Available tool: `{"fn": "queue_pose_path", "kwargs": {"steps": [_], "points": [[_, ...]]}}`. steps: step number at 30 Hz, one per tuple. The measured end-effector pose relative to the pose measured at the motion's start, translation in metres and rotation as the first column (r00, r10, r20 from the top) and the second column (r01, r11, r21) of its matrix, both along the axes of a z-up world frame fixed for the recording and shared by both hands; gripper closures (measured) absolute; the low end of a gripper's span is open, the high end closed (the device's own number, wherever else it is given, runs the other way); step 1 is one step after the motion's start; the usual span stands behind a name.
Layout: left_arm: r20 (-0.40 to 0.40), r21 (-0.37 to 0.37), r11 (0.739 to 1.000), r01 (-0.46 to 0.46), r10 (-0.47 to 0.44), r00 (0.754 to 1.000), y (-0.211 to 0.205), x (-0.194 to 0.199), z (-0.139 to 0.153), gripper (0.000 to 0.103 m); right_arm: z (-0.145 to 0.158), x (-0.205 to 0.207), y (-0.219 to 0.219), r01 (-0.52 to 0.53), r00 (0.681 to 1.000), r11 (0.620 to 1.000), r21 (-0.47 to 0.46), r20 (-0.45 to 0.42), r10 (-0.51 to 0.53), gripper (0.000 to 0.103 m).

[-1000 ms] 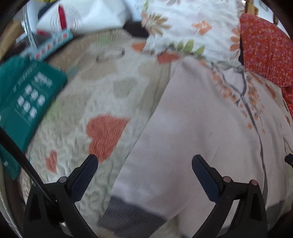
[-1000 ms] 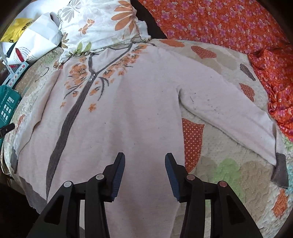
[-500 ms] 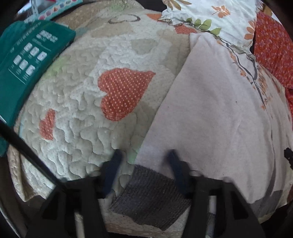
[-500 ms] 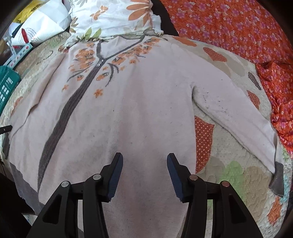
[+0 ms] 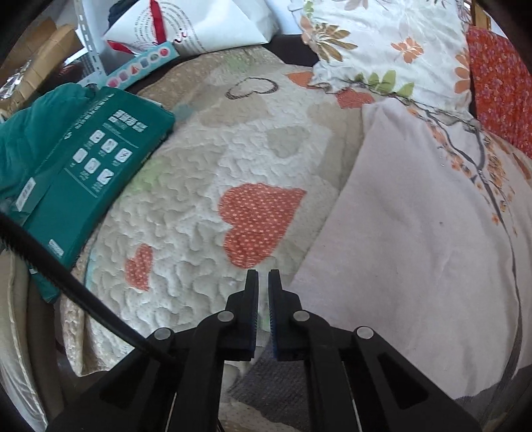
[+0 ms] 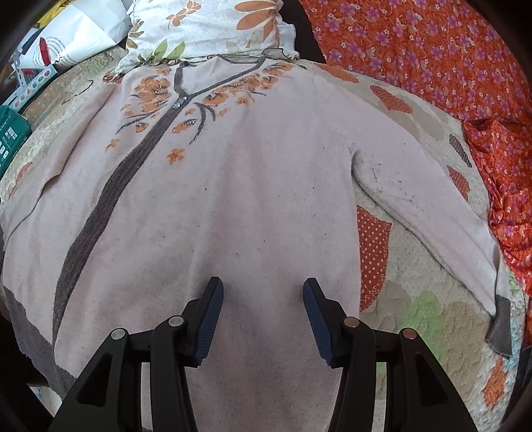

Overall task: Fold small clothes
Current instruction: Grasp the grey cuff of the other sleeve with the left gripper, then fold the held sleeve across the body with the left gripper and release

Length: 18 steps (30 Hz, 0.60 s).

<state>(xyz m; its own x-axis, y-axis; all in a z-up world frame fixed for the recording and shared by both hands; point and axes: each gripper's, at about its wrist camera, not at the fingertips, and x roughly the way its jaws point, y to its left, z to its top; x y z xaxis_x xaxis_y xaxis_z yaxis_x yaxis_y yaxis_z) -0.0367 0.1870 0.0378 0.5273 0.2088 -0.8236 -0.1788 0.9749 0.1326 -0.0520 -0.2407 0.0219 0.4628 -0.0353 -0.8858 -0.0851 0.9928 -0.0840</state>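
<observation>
A pale pink cardigan (image 6: 249,182) with a grey front band and orange flowers lies flat on the heart-patterned quilt (image 5: 199,199). My left gripper (image 5: 262,275) is shut at the left edge of its sleeve (image 5: 349,216), just above the grey cuff (image 5: 262,378). The fingers hide most of the pinch, and pale cloth shows in the thin gap. My right gripper (image 6: 261,285) hangs open over the cardigan's lower body, with nothing between its pads. The other sleeve (image 6: 432,206) stretches right to its own grey cuff (image 6: 502,325).
A green box (image 5: 83,179) lies at the quilt's left edge, with a black cable (image 5: 66,275) crossing below it. A floral pillow (image 6: 206,30) sits by the collar. Orange flowered cloth (image 6: 432,66) lies at the far right. A white bag (image 5: 206,23) stands behind.
My left gripper's jaws went from wide open to shut at the sleeve edge beside the cuff, and its view swung left over the quilt. My right gripper came slightly closer to the cardigan.
</observation>
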Motion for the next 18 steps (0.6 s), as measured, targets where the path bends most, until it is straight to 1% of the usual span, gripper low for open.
{"fn": "queue_pose_path", "kwargs": {"steps": [3, 6, 13, 18], "points": [[0.004, 0.013, 1.000, -0.022, 0.022, 1.000, 0.0041, 0.0015, 0.0001, 0.098, 0.0001, -0.0001, -0.0004, 0.002, 1.000, 1.000, 0.000, 0.001, -0.002, 0.049], [-0.001, 0.007, 0.999, -0.033, 0.033, 0.999, 0.0068, 0.0010, -0.0011, 0.098, 0.0000, -0.0001, -0.0007, 0.007, 1.000, 1.000, 0.003, 0.001, -0.007, 0.049], [-0.013, 0.014, 0.999, -0.035, 0.035, 0.999, 0.0066, 0.0011, -0.0036, 0.098, -0.0008, -0.0011, -0.0017, 0.020, 1.000, 1.000, 0.012, 0.003, -0.020, 0.049], [-0.026, -0.001, 0.999, -0.043, 0.043, 0.999, 0.0090, 0.0013, -0.0071, 0.098, -0.0017, -0.0014, -0.0033, 0.027, 1.000, 0.999, 0.019, 0.003, -0.027, 0.046]]}}
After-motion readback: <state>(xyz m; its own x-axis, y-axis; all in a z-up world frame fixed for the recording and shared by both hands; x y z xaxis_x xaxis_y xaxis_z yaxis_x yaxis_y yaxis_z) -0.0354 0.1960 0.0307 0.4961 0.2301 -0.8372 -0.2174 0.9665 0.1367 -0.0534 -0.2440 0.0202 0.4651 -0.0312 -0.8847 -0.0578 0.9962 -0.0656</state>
